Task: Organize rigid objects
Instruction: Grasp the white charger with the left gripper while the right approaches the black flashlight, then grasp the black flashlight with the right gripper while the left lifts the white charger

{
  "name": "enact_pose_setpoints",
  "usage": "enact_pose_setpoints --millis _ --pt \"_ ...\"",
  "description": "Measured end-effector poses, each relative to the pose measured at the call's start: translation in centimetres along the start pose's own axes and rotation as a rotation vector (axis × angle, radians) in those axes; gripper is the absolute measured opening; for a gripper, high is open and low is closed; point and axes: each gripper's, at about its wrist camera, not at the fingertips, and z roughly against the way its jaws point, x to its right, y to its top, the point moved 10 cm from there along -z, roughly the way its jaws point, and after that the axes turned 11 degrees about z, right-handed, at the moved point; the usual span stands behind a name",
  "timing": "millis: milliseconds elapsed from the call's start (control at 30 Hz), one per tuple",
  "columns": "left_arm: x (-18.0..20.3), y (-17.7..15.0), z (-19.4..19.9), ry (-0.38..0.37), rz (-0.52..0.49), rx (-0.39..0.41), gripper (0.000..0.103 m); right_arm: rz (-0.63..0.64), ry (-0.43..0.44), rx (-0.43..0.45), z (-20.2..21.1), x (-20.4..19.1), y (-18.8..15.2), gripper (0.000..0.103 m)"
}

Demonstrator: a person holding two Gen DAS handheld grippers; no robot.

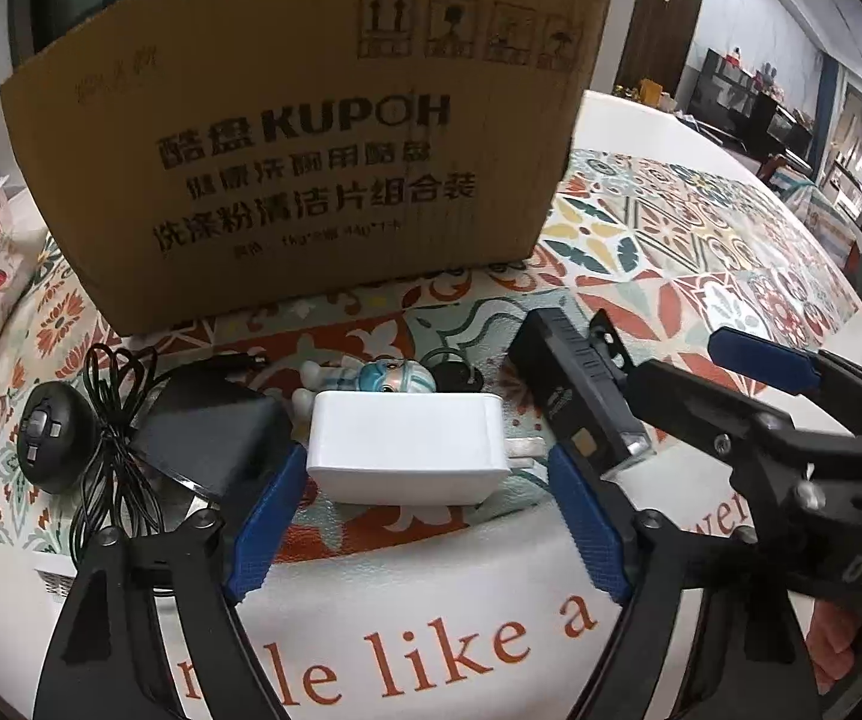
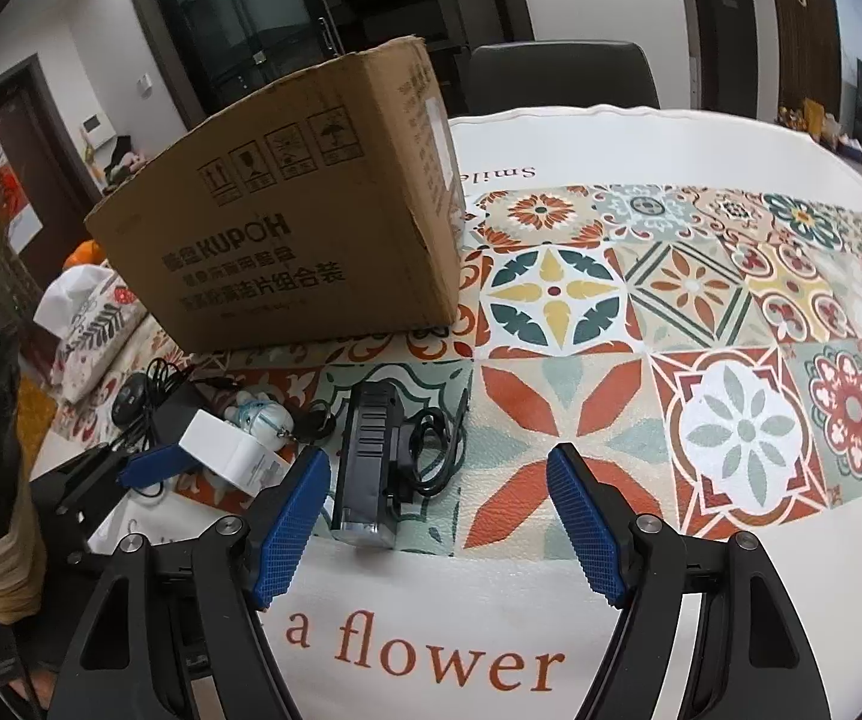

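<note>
The left gripper [image 1: 422, 498] straddled the white charger [image 1: 407, 450] near the table's [image 2: 551, 600] front edge, its jaws apart — the left pad looked to be just touching the charger's side, the right pad clear of the prongs. The right gripper [image 2: 437, 516] hung open too, with the black flashlight [image 2: 368, 468] just beside its left finger, not between them. The box [image 1: 311, 150] stood behind the clutter, toward the back. Picking up looked to be the step in hand — next the left jaws would need to close squarely on the charger, then lift it to the box.
</note>
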Motion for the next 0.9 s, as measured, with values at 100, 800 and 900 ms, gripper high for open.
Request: enact_pose_setpoints --millis 100,800,900 --pt "-0.2 -0.1 -0.5 -0.012 0.015 -0.013 0.078 0.015 -0.002 -0.004 -0.4 -0.3 0.1 0.075" --pt "-2.5 -0.4 0.4 -0.026 0.024 0.002 0.071 0.04 -0.03 -0.088 -4.4 -0.5 0.1 0.07" --pt "-2.8 -0.6 0.7 -0.029 0.03 0.003 0.071 0.071 -0.038 -0.098 -4.5 -0.8 0.2 0.047"
